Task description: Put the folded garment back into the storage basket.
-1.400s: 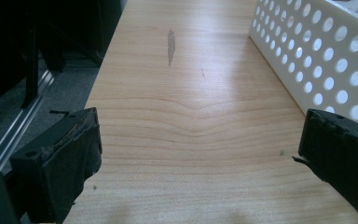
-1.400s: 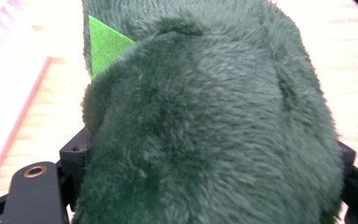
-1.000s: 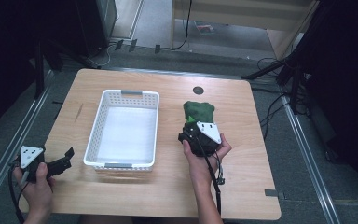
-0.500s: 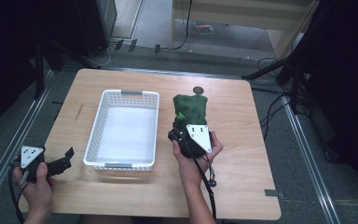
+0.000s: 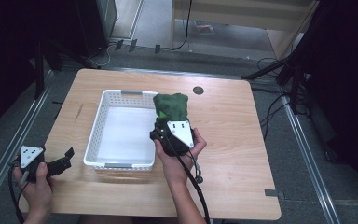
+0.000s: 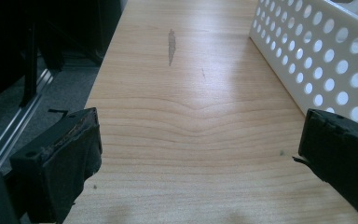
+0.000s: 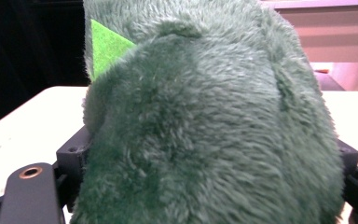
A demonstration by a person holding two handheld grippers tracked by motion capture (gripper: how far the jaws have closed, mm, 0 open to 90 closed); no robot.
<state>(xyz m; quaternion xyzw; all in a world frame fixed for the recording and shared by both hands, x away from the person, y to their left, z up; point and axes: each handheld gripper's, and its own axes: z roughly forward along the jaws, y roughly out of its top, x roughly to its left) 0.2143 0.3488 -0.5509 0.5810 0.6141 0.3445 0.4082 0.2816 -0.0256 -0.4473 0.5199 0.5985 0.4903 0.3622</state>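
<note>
The green plush toy (image 5: 171, 106) is dark, shaggy fur with one bright green felt triangle showing near its top. There is one toy and one white perforated basket (image 5: 103, 112). The right tongs (image 5: 166, 125) pinch the toy, holding it over the basket's right rim. The left tongs (image 5: 65, 158) stand spread and hold nothing, low over the desk (image 5: 223, 121), left of the basket.

The right gripper (image 5: 168, 122) holds a green plush toy (image 5: 171, 106) over the white basket's (image 5: 103, 99) right rim.
</note>
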